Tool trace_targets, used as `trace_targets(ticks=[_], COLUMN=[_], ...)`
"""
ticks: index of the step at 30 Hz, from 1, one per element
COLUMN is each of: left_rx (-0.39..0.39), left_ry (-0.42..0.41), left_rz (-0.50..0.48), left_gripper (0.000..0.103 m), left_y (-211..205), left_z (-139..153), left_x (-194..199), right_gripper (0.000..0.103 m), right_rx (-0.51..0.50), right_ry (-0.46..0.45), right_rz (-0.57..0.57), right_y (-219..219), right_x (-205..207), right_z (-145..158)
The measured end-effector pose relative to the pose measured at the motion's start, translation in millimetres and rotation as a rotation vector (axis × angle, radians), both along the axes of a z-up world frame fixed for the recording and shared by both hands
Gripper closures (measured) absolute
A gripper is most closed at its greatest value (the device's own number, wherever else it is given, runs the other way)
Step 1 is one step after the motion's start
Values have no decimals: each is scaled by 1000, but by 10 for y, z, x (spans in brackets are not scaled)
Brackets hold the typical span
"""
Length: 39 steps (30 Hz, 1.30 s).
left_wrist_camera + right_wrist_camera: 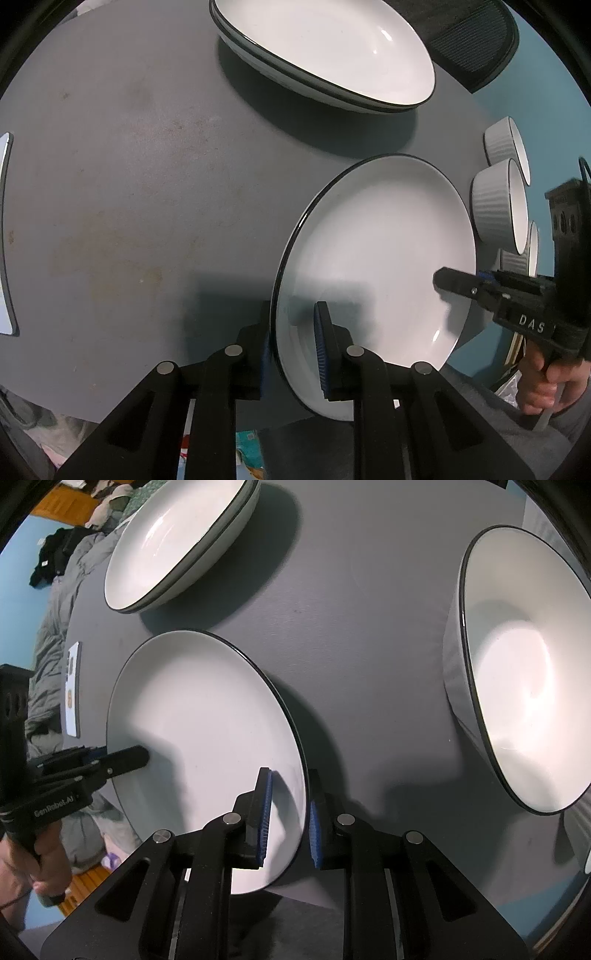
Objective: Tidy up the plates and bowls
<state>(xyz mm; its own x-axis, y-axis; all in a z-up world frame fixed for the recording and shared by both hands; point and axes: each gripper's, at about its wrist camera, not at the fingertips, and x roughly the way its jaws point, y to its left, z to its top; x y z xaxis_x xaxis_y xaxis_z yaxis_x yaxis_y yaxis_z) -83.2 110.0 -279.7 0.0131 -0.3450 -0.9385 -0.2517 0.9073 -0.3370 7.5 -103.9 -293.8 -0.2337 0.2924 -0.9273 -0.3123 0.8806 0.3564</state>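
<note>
Plate-carrying is the step in hand: both tongs grip one white, black-rimmed plate (380,258) by opposite edges, at the near edge of the grey tabletop (129,184). The left tongs (295,343) pinch its rim between blue pads, one finger under and one over; the right tongs (290,812) do the same on the far side. The plate looks tilted, probably lifted off the surface, though I cannot be sure.

A stack of like plates (325,55) sits toward the far edge, the likely destination. The next move calls for both hands travelling together, keeping the plate level, then lowering it squarely onto that stack before letting go.

The left wrist view alone shows ribbed white bowls (498,206) lined along the right edge. The right wrist view alone shows a large deep bowl (517,672) near the right edge, plus a flat white card (73,690) at the left edge.
</note>
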Motion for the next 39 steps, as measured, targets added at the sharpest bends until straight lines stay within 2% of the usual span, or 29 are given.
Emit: trace_targets(ticks=[8,20,29,39], left_rx=[-13,4,40,87], left_ry=[-5,-73,-110,-135], left_rz=[18,9,3,15], left_gripper=[84,84,83,83], left_y=[118,283,473,677], left_z=[121,491,607,698], left_x=[28,259,606,1249], right_gripper=[89,89,89,89], right_rx=[42,77,85,99], right_ry=[14,18,-46,-60], right_rz=[10,10,32,45], right_y=[79,192,466,823], right_x=[62,226,502,958], right_z=[124,379,492,480])
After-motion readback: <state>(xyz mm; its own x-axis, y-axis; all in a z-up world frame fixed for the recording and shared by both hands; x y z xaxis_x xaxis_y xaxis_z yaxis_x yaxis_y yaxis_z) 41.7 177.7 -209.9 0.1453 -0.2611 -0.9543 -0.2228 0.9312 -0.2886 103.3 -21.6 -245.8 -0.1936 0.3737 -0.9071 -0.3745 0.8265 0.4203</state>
